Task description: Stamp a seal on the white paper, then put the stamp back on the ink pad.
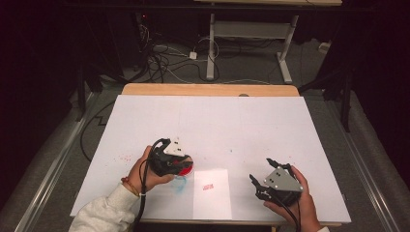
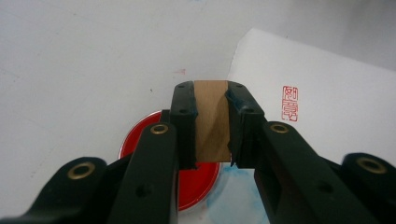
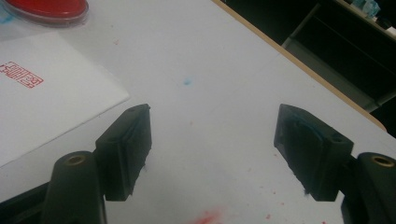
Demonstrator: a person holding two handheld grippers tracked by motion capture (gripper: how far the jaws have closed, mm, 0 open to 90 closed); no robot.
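A dim room surrounds the work area: beyond the far edge of the table a tangle of cables lies on the grey floor beside the white legs of another desk. The table itself is covered in a white sheet speckled with red and blue stains, its wooden rim showing along the far side.

Near the front edge lies a smaller sheet of paper bearing a red seal imprint; the left gripper view shows that imprint as a rectangle of red characters. Just left of the paper sits a round red ink pad in a clear dish, with a blue smear on the cover beside it.

The left gripper, held in the person's left hand, hangs directly over the ink pad and hides much of it from above. Its jaws are clamped narrow on a brown wooden stamp block, which stands upright between them; whether its foot touches the ink cannot be told.

The right gripper, in the right hand, sits well apart to the right of the paper, over bare cover. Its jaws stand wide with nothing between them.
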